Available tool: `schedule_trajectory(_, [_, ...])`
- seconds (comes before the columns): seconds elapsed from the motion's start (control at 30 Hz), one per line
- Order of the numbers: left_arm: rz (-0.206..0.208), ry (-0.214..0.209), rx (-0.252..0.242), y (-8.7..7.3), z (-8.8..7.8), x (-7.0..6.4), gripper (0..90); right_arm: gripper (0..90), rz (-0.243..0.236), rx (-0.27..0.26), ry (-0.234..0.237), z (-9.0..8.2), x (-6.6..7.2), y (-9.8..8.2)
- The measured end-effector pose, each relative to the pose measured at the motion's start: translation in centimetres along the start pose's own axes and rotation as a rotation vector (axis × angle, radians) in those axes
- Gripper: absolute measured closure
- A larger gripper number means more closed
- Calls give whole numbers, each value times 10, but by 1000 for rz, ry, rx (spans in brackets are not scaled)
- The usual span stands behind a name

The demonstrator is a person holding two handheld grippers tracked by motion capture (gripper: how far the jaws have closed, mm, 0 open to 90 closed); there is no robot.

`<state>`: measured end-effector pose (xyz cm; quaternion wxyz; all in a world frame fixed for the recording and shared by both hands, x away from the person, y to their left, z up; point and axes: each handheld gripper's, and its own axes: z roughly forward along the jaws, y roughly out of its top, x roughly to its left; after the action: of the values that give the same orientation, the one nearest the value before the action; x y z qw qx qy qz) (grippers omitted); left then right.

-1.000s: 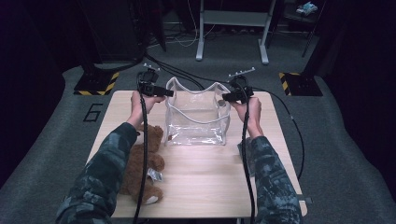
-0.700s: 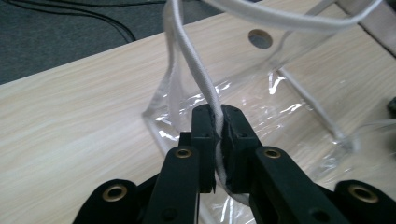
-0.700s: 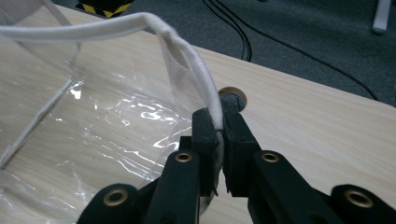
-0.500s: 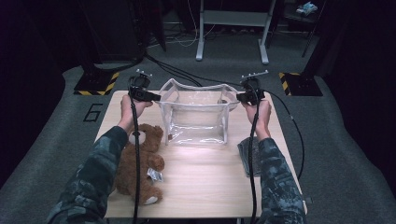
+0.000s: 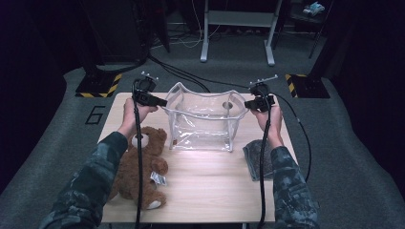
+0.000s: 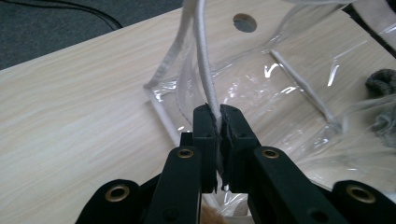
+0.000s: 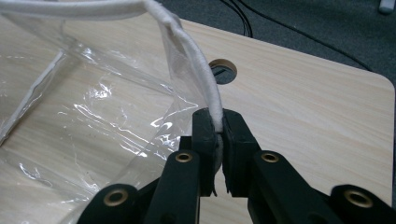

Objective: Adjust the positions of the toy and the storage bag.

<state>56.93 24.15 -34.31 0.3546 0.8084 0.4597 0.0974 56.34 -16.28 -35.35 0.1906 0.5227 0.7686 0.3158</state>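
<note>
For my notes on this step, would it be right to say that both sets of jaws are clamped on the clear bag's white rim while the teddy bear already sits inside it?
Not quite: the teddy bear lies on the table beside the clear bag, not inside it, as the high view shows. The rest holds: the left gripper and the right gripper are each clamped on the bag's white rim.

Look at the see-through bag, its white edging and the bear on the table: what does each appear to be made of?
Clear bag: seemingly soft glossy plastic film; it creases and glints, with wood grain showing through. White edging: probably woven fabric piping, matte and finely textured. Teddy bear: plush, brown fuzzy pile. Table: pale wood-look top, possibly laminate.
</note>
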Motion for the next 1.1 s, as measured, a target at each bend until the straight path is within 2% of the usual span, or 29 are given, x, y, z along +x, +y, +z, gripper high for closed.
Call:
schedule_trajectory(0.1, [-21, -12, 5, -2, 3, 7, 838, 850, -20, -17, 3, -4, 3, -5])
schedule_trajectory(0.2, [-60, -25, 6, -4, 6, 8, 816, 845, -18, -42, 6, 0, 4, -7])
schedule_trajectory(0.3, [-61, -19, 10, -4, 7, 8, 792, 837, -30, -64, 1, 6, 7, -5])
schedule_trajectory(0.4, [-64, -19, -1, -5, 7, 11, 736, 793, -16, -71, 10, 8, 9, -3])
schedule_trajectory(0.43, [-79, -15, -4, -5, 6, 11, 684, 757, -18, -72, 13, 8, 10, -3])
schedule_trajectory(0.5, [-88, -27, -16, -6, 4, 14, 563, 600, -15, -81, 25, 6, 10, -3])
schedule_trajectory(0.53, [-107, -16, -33, -7, 2, 14, 496, 555, -13, -87, 35, 4, 10, -4])
schedule_trajectory(0.57, [-108, -14, -40, -8, 0, 16, 429, 485, -14, -101, 41, 1, 10, -5])
schedule_trajectory(0.63, [-118, -9, -71, -11, -4, 17, 331, 323, -25, -129, 17, -8, 11, -9])
schedule_trajectory(0.67, [-116, -12, -77, -12, -6, 17, 305, 282, -43, -136, 27, -10, 10, -10])
schedule_trajectory(0.73, [-118, -1, -98, -13, -11, 17, 264, 199, -42, -159, 14, -19, 11, -15])
schedule_trajectory(0.8, [-112, 12, -113, -15, -15, 16, 220, 155, -49, -171, 33, -28, 9, -21])
schedule_trajectory(0.93, [-111, 36, -123, -19, -24, 14, 145, 104, -68, -168, 31, -42, 10, -41])
schedule_trajectory(1.0, [-106, 33, -133, -23, -29, 15, 140, 62, -76, -168, 25, -47, 11, -55])
schedule_trajectory(1.1, [-105, 59, -139, -29, -36, 15, 92, 17, -70, -169, 12, -54, 10, -79])
